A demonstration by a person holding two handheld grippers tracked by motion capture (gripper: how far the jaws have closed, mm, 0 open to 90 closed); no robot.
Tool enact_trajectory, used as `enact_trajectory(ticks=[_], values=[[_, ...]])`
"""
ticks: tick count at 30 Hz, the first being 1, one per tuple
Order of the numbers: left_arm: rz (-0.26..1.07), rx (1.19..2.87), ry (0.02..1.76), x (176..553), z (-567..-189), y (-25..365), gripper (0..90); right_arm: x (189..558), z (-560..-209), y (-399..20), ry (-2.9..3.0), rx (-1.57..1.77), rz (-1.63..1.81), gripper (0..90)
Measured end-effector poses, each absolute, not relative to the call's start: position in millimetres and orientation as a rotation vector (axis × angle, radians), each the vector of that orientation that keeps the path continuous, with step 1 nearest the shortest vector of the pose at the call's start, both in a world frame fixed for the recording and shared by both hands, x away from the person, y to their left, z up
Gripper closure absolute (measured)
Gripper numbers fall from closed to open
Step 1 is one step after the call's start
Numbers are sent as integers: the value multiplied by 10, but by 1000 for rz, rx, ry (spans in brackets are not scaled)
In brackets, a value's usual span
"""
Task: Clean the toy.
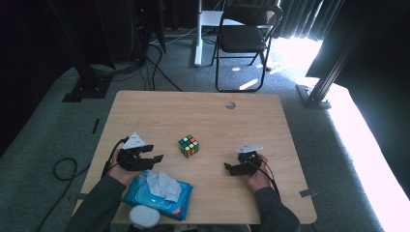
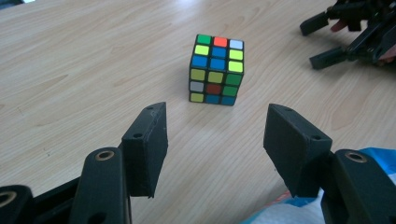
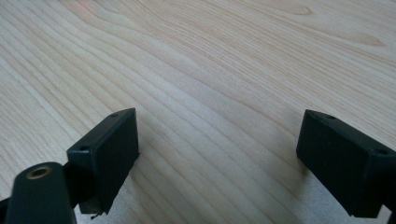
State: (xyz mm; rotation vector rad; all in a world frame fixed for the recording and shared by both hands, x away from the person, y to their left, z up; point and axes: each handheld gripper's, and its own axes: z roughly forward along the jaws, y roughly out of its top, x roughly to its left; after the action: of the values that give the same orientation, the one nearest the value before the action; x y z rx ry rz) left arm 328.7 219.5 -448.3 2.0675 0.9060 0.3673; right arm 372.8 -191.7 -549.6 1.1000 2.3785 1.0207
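So my left hand-held gripper (image 2: 212, 144) has its jaws spread with nothing between them, pointed right at the cube (image 2: 216, 70) sitting mid-worktop (image 1: 203, 113) just ahead. My right hand-held gripper (image 1: 231, 168) sits wide open too, a bit farther from the cube.

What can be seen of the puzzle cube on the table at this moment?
The puzzle cube is a small three-by-three cube with a black frame and scrambled stickers: green, yellow, blue, red, orange and white. It looks like plastic. It sits flat on the wooden table, turned corner-on to the person, roughly midway between the two hands. Nothing touches it. The left tool points at it with open jaws that stop short of it; the right tool is farther off, also open.
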Motion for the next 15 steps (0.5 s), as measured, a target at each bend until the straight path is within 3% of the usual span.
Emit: enact_trajectory(ticks=[15], values=[[349,2060,878,3068,-4464,2207,399,3728,-5496,-1917,2378,1100,1021,127]])
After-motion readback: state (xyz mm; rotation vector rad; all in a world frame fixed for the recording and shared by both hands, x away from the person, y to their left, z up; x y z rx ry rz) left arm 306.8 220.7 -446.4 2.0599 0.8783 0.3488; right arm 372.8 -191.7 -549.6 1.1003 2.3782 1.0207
